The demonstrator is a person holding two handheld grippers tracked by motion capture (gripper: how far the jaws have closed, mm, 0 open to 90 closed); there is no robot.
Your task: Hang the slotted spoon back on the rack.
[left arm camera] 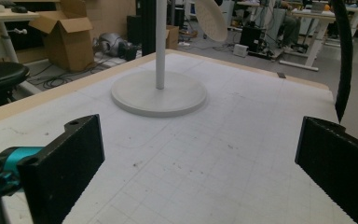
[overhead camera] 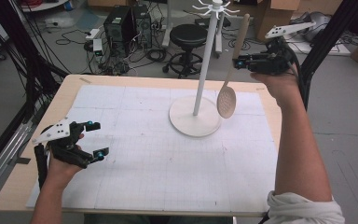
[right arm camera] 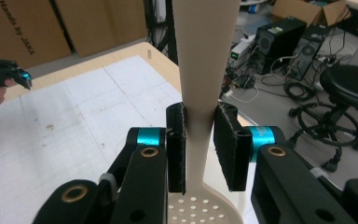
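Slotted spoon (overhead camera: 227, 100) near-upright, bowl down, handle clamped in right tool (overhead camera: 237, 62).

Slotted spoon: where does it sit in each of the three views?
High view: the slotted spoon hangs upper right, its handle clamped in the right gripper, bowl down beside the stand's pole.
Left gripper view: its bowl is at the top edge, centre.
Right gripper view: its handle rises mid-frame between the jaws.
Shared landmark: the white stand.
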